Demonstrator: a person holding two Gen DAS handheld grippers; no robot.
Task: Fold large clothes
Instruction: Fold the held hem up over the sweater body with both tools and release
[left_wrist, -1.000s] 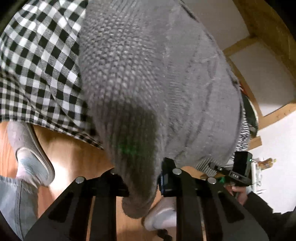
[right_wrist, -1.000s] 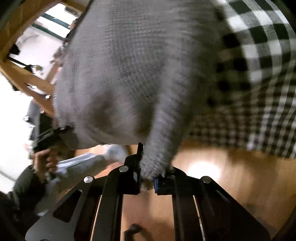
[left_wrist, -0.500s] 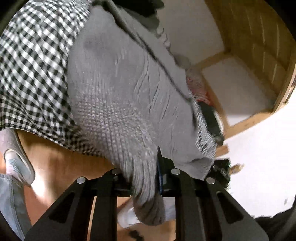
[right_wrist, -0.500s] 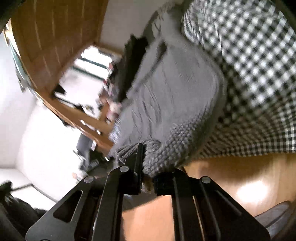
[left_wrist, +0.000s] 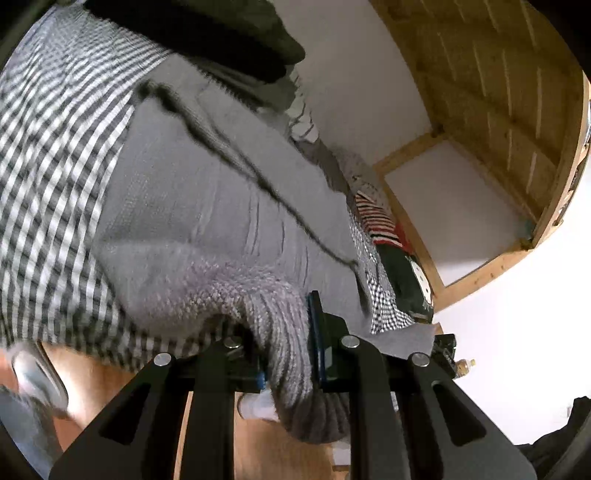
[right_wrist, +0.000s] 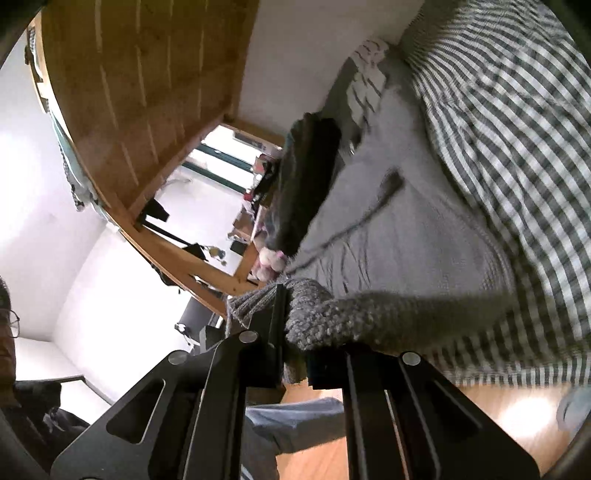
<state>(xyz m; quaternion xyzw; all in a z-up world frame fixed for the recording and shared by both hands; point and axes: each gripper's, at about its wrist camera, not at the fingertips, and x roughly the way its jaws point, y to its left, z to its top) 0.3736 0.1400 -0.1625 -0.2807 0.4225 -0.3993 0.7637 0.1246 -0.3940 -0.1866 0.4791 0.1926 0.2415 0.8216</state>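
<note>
- Both black fingers (left_wrist: 325, 354) of the left gripper (left_wrist: 288, 354) squeeze a thick ribbed end of the gray knit sweater (left_wrist: 207, 206), and the right gripper (right_wrist: 295, 343) pinches another bunched knit part of the same sweater (right_wrist: 406, 236) between its 2 fingers.
- Most of the sweater lies spread on the black-and-white checked bed cover (left_wrist: 55, 155), with the gripped parts at the bed's near edge, over the wooden floor (left_wrist: 103, 387).
- It could slip out, because the knit is fat and stretchy and each grip holds only a small bunch.
- A hard pull could drag the sweater off the bed, or tug the dark clothes (right_wrist: 306, 177) lying beside it.
- Pulling unevenly could make a crooked fold.
- Everything is blurry, so the sweater's far edge is hard to see.
- I cannot tell if the gripped parts are sleeves or the hem.
- A long dark line (left_wrist: 258, 177) crosses the sweater; I cannot tell if it is a seam or a cord.
</note>
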